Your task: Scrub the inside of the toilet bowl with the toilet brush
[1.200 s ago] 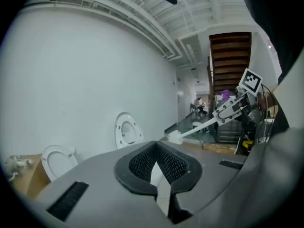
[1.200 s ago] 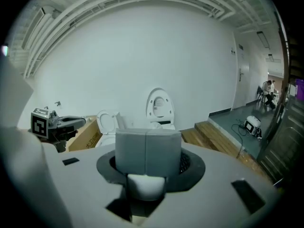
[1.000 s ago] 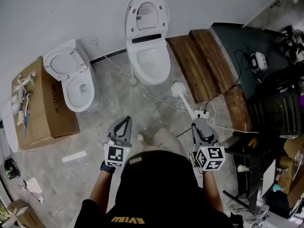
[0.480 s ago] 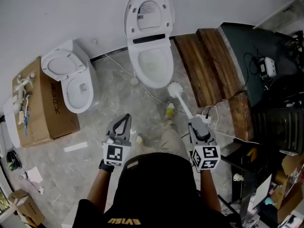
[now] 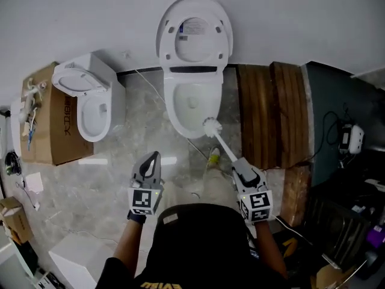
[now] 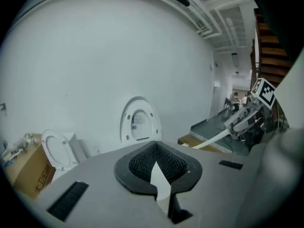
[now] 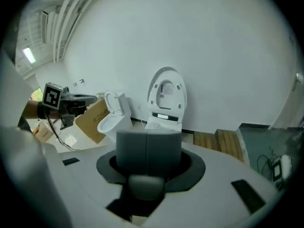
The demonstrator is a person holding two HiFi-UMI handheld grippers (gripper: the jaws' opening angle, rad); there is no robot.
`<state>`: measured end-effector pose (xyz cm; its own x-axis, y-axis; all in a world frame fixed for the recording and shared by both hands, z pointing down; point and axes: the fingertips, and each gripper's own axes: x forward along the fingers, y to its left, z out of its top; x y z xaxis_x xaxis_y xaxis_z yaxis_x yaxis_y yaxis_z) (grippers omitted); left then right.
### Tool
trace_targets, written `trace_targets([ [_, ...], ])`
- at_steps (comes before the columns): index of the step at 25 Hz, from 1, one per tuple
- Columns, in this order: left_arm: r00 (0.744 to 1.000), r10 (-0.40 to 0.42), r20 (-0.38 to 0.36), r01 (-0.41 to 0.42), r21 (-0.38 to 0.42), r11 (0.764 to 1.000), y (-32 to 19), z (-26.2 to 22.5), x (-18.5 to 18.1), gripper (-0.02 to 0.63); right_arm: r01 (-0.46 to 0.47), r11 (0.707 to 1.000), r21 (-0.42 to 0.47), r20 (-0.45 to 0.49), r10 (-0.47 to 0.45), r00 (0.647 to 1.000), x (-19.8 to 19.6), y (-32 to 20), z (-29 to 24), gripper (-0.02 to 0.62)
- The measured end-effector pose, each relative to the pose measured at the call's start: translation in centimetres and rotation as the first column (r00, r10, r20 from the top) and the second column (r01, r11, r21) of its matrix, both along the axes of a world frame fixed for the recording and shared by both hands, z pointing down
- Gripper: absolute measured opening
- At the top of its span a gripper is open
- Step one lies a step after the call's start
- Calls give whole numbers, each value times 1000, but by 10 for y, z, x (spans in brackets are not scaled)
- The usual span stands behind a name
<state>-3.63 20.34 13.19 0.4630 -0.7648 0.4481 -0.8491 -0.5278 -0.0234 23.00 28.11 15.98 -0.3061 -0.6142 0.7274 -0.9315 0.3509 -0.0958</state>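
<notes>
Gripping the long white toilet brush (image 5: 211, 126), right tongs (image 5: 236, 163) aim it ahead at the white toilet bowl (image 5: 174, 109) for scrubbing; left tongs (image 5: 151, 157) rest closed, empty.

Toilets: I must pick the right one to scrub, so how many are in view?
2. The large toilet is straight ahead, toilet brush at its rim; the small toilet is left of it, beside the cardboard box.
</notes>
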Motion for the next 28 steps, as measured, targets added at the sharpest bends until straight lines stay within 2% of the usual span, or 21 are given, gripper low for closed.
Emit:
trace_targets([
  [5,994,-103,-26,103,-4,995,-33,9,54,18,188,980,-59,-57,-191,980,44,-63,32,158],
  [9,984,-170,-57,170,-11,985,-60,37,57,18,298,950,-95,-102,-307,946,39,-107,84,158],
  [11,983,-179,-47,179,-13,984,-72,60,55,18,333,934,-130,-106,-347,932,27,-126,113,158],
  [13,984,-177,-27,176,-24,984,-89,87,50,18,357,919,-169,-101,-376,921,14,-146,147,158],
  [17,982,-188,-36,187,-28,982,-125,137,43,18,402,891,-210,-85,-426,901,-10,-176,222,158],
  [19,974,-220,-55,219,-25,975,-138,158,41,18,433,875,-215,-78,-457,886,-21,-189,259,158],
  [25,942,-312,-125,309,-39,950,-142,223,43,18,439,868,-232,-24,-456,890,-51,-202,347,158],
  [28,936,-328,-127,321,-74,944,-137,254,43,18,450,863,-230,-21,-467,884,-61,-207,378,158],
])
